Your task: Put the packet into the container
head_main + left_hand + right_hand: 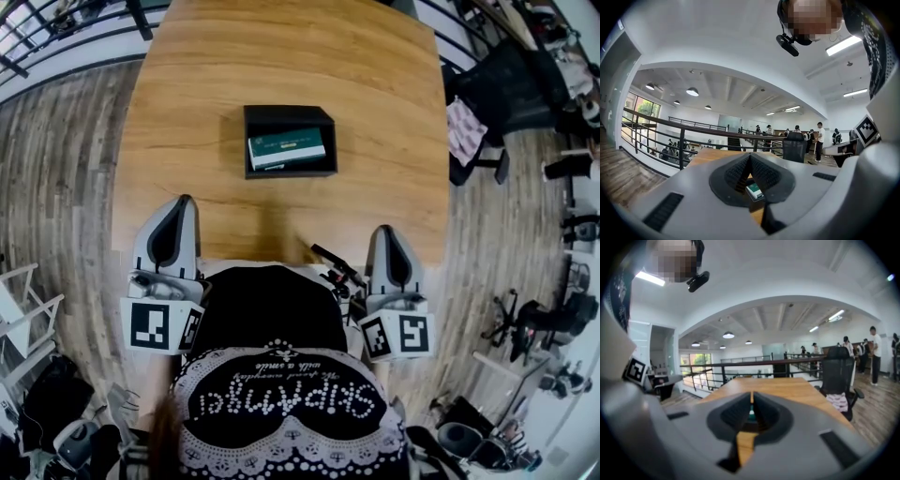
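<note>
The packet (286, 150) already lies inside the container (289, 112), at 12 o'clock on the desk (281, 56). The left gripper (182, 201) at 7 o'clock and the right gripper (385, 231) at 5 o'clock are closed and empty, probably because nothing remains to carry.

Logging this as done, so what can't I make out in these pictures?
- Packet print: too small, head view.
- Container floor, head view: covered by packet.
- Container, left gripper view: mostly behind left gripper's shut jaws.
- Packet, right gripper view: blurred sliver past right gripper's shut jaws.

An open-plan office on an upper floor: black railing (682, 147), swivel chair (514, 84), people (819, 138) standing about, ceiling lights (692, 92).
</note>
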{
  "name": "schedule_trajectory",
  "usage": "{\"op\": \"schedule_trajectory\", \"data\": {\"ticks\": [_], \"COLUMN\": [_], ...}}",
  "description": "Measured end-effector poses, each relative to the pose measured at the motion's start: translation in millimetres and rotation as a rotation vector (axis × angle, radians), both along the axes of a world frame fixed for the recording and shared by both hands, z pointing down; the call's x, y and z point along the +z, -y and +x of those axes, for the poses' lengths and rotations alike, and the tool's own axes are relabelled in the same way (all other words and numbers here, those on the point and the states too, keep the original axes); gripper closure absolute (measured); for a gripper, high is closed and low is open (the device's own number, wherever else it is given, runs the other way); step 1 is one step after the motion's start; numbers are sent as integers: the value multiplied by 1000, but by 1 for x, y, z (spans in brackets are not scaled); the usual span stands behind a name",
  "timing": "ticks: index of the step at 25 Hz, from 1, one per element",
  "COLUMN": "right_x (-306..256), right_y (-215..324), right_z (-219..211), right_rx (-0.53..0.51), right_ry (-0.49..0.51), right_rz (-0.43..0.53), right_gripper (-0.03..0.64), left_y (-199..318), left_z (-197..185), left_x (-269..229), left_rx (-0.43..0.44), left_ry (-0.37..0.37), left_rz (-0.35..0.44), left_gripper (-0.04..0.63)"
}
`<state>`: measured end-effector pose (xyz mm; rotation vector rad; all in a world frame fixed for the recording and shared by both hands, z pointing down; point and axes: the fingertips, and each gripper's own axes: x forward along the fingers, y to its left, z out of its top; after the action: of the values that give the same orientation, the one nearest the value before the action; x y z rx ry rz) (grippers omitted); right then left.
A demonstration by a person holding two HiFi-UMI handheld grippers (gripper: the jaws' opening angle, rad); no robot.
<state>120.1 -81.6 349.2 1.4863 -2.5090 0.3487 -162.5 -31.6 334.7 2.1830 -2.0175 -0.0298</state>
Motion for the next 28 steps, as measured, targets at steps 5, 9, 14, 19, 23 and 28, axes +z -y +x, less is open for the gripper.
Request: {"op": "schedule_trajectory", "data": {"ticks": [5, 9, 14, 19, 23, 28], "right_x": [2, 1, 2, 0, -1, 0], "right_y": [-6, -8, -10, -10, -9, -7], "right_z": [-8, -10, -11, -13, -15, -18], "right_rx": [6, 10, 12, 6, -1, -9], "right_ry": [-2, -6, -11, -14, -14, -12], "right_rz": [0, 2, -1, -1, -1, -2], "right_gripper": [575, 575, 575, 575, 575, 575], "left_y": [1, 5, 8, 7, 8, 9], "left_z": [1, 1, 1, -2, -1, -2], "left_x": [1, -2, -2, -1, -2, -5], "left_rx": [34, 42, 48, 47, 49, 47], "left_ry": [7, 7, 23, 25, 23, 22], "left_rz": [8, 22, 24, 14, 13, 28], "left_gripper": [565, 565, 565, 565, 565, 563]}}
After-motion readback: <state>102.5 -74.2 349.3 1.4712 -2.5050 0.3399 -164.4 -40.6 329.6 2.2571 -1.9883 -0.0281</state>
